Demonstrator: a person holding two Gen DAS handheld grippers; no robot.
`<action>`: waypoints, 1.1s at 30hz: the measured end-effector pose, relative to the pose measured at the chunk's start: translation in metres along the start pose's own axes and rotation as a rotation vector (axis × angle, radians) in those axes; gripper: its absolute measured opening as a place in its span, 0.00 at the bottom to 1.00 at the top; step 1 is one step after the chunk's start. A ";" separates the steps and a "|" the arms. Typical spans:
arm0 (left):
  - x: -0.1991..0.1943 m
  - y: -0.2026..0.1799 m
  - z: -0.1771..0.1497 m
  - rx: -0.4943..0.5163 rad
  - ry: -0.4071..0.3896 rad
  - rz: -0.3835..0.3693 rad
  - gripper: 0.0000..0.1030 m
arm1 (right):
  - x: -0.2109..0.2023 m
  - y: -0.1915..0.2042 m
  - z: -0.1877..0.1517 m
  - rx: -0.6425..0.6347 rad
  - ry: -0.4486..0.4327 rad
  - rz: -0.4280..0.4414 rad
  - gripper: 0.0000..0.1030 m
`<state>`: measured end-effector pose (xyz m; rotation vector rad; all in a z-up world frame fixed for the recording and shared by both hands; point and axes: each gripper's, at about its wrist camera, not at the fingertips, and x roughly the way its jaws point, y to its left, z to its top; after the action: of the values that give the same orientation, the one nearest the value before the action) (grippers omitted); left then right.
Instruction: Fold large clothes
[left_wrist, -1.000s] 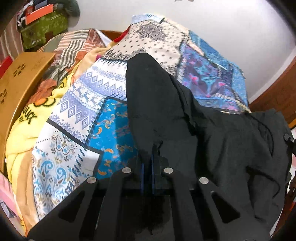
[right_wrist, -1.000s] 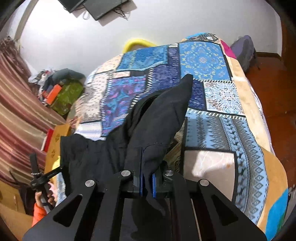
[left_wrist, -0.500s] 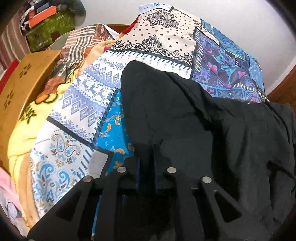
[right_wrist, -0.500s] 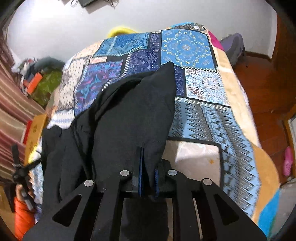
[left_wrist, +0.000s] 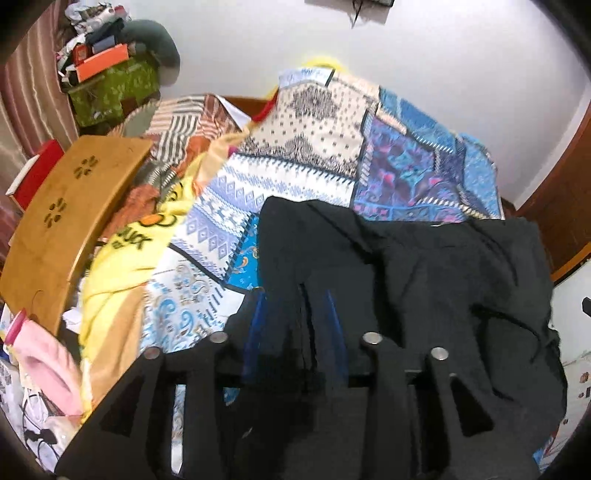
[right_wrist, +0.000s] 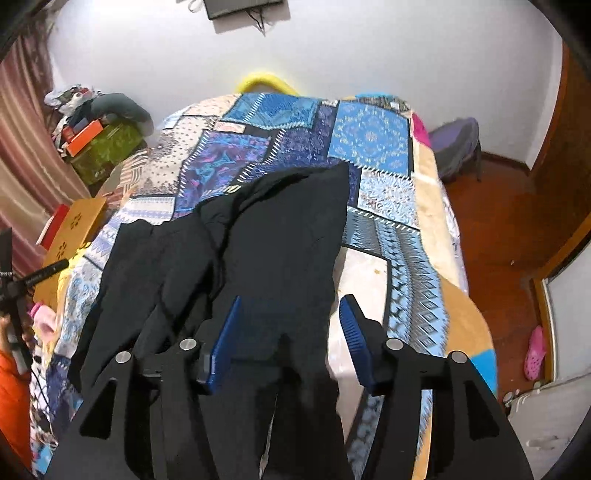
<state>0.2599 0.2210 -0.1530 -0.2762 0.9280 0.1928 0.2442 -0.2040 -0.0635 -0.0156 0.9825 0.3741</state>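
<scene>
A large black garment (left_wrist: 443, 266) lies spread and partly folded on the patchwork bedspread (left_wrist: 314, 122). In the left wrist view my left gripper (left_wrist: 295, 314) hangs just above the garment's near edge. Its jaws are opening, and the blue pads (left_wrist: 256, 325) stand clear of the cloth lying below them. The right wrist view shows the same garment (right_wrist: 280, 240) with one pointed corner reaching up the bedspread (right_wrist: 369, 136). My right gripper (right_wrist: 290, 328) is over its near end, jaws opening wide, with the blue pads (right_wrist: 354, 332) touching nothing.
A wooden lap table (left_wrist: 70, 214) and a yellow blanket (left_wrist: 122, 266) crowd the bed's left side. A green box (left_wrist: 110, 88) with clutter stands behind. On the right, red-brown floor holds a pink slipper (right_wrist: 535, 350) and a purple bag (right_wrist: 454, 144). An orange sleeve (right_wrist: 11, 398) shows at far left.
Both grippers were shut on the black garment's edges and have let go. Their jaws have parted, both have drawn back and up, and the garment has settled flat on the bed.
</scene>
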 end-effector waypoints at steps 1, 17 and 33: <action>-0.008 0.000 -0.002 0.004 -0.009 0.002 0.42 | -0.006 0.002 -0.003 -0.004 -0.004 0.000 0.56; 0.004 0.077 -0.134 -0.071 0.266 0.014 0.61 | -0.001 -0.007 -0.075 0.021 0.088 -0.001 0.68; 0.059 0.095 -0.190 -0.255 0.425 -0.170 0.74 | 0.038 -0.046 -0.106 0.251 0.215 0.185 0.72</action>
<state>0.1238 0.2540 -0.3230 -0.6466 1.2953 0.0959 0.1922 -0.2544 -0.1607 0.2687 1.2429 0.4223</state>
